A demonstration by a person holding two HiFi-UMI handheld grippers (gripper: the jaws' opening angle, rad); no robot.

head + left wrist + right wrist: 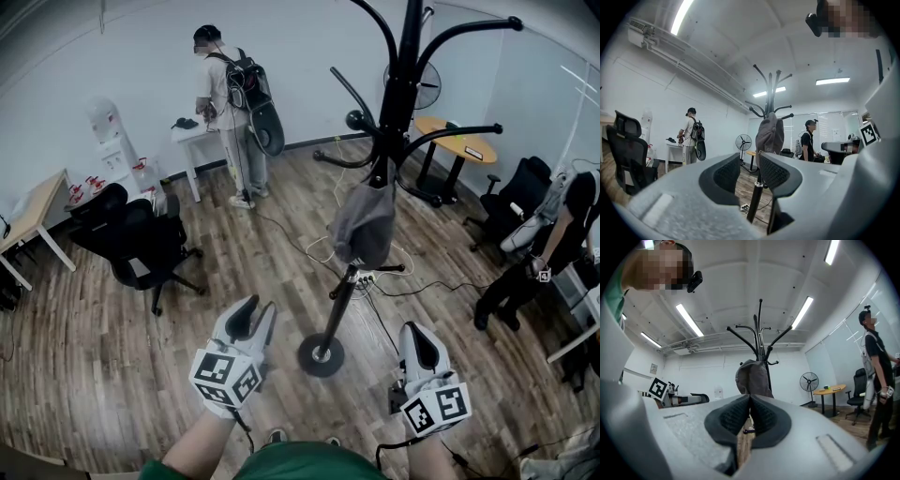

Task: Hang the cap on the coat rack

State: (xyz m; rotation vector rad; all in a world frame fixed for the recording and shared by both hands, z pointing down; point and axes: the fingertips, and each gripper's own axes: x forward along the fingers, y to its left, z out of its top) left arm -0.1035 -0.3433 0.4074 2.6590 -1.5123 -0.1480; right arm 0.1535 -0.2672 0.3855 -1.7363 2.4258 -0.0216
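Note:
A grey cap (364,225) hangs from a lower hook of the black coat rack (405,66), which stands on a round base (321,355) just ahead of me. Both grippers are held low, short of the rack and apart from the cap. On the left of the base, my left gripper (251,314) is open with nothing between its jaws. In the left gripper view the cap (769,133) shows beyond the left gripper (749,161). To the right of the base, my right gripper (418,335) is shut and empty. The right gripper view shows the cap (752,378) above the right gripper (750,401).
A black office chair (141,244) stands to the left. A person with a backpack (230,103) stands at a white table at the back. A round wooden table (459,141) and a fan (427,84) are behind the rack. Another person (553,234) is at the right. Cables (375,281) lie by the rack.

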